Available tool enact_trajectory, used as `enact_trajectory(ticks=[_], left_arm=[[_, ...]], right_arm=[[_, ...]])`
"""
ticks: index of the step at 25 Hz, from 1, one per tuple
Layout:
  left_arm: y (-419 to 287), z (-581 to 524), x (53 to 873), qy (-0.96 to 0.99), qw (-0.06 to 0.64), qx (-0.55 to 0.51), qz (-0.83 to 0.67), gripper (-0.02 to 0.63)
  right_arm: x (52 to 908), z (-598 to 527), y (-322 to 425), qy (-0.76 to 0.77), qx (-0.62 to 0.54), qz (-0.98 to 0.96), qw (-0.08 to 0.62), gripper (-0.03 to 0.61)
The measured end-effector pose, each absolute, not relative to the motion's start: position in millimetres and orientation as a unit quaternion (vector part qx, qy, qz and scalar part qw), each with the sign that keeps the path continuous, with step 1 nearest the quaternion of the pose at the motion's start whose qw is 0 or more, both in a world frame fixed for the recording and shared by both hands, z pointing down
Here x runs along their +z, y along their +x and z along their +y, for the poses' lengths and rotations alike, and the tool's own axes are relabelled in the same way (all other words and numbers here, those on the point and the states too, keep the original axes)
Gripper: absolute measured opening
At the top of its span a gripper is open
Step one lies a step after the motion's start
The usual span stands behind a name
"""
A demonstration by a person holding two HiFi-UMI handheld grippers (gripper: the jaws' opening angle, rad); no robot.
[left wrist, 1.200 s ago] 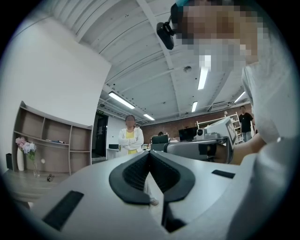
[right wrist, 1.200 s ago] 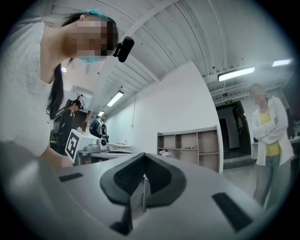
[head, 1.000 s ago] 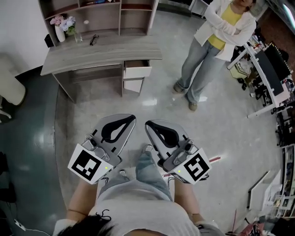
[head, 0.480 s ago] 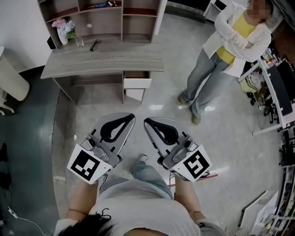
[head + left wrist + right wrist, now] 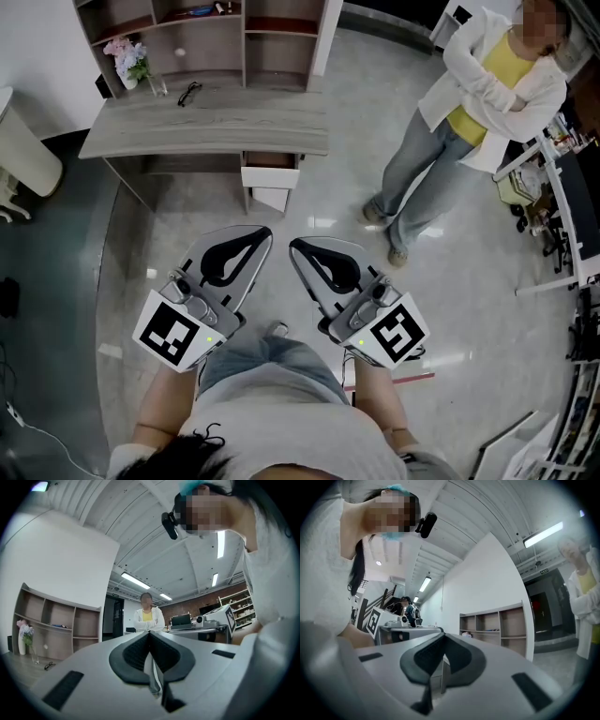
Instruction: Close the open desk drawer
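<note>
In the head view the grey wooden desk (image 5: 202,122) stands ahead of me, and its white drawer (image 5: 270,176) sticks out open under the right end of the top. Below that open drawer a second white front (image 5: 272,199) shows. My left gripper (image 5: 266,232) and right gripper (image 5: 292,245) hang side by side above the floor, well short of the desk. Each is shut with nothing in it. In the left gripper view the left gripper (image 5: 150,633) has its dark pads pressed together; the right gripper (image 5: 442,634) looks the same in its own view.
A person with folded arms (image 5: 473,103) stands on the floor to the right of the desk. A shelf unit (image 5: 234,28) backs the desk, which carries a flower vase (image 5: 131,64) and glasses (image 5: 189,91). A white chair (image 5: 23,155) is at left, racks (image 5: 562,187) at right.
The desk and its open drawer have slid lower in the head view, so I am closer to them. Both grippers keep the same shut pose in front of me.
</note>
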State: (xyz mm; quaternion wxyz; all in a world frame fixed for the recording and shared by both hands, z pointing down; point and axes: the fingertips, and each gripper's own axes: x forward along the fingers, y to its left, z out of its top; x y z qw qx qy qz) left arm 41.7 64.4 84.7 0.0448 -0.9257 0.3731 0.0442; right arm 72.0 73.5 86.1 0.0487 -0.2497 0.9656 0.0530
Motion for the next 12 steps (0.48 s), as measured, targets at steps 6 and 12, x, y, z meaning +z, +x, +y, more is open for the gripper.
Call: enact_trajectory(ticks=[6, 12], left_arm=[[49, 47, 92, -0.925, 0.041, 0.034, 0.376, 0.005], [44, 18, 99, -0.926, 0.028, 0.034, 0.374, 0.005]], right_arm=[[95, 55, 75, -0.240, 0.045, 0.969, 0.048, 0.008], [96, 26, 73, -0.252, 0.045, 0.965, 0.047, 0.008]])
